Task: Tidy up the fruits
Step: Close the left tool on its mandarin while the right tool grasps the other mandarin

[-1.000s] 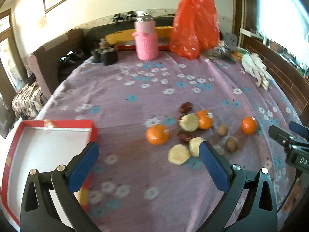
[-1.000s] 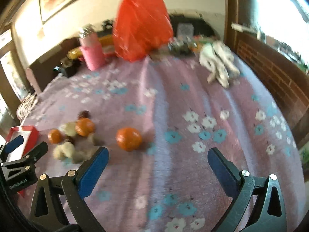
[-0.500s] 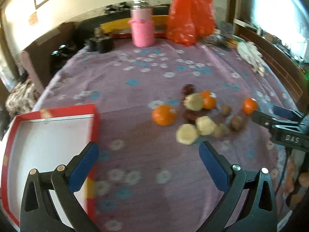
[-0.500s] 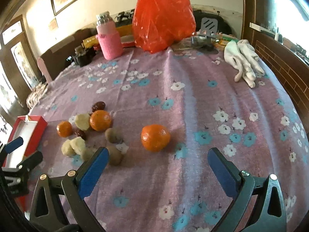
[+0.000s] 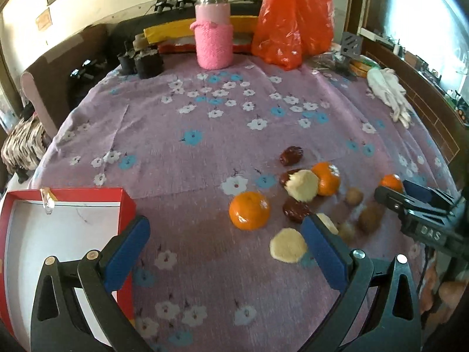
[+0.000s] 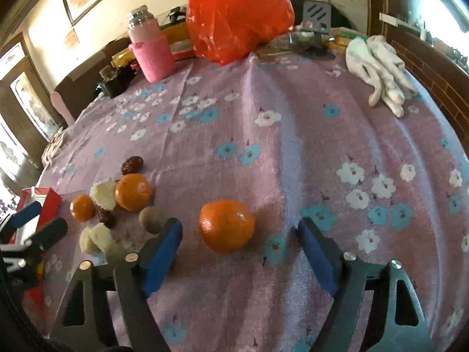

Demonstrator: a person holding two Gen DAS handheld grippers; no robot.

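Fruit lies loose on a purple flowered cloth: several oranges, pale peeled pieces, dark dates and small brown fruits. My left gripper [image 5: 225,234] is open, just short of one orange [image 5: 249,210], with a pale piece [image 5: 287,245] by its right finger. A red box [image 5: 58,234] with a white inside sits at its left. My right gripper [image 6: 240,234] is closing its jaws around a lone orange [image 6: 226,225]; the blue pads stand on either side and do not touch it. The fruit cluster [image 6: 133,192] lies left of it.
A pink-sleeved bottle [image 5: 214,44] and a red plastic bag [image 5: 293,20] stand at the back of the table. White gloves [image 6: 378,70] lie at the far right. Black items [image 5: 140,61] sit at the back left. The right gripper [image 5: 416,202] shows at the left wrist view's right edge.
Both grippers came down and nearer to the fruit. The right gripper's jaws narrowed, and the lone orange now sits between them. The left jaws stayed wide.
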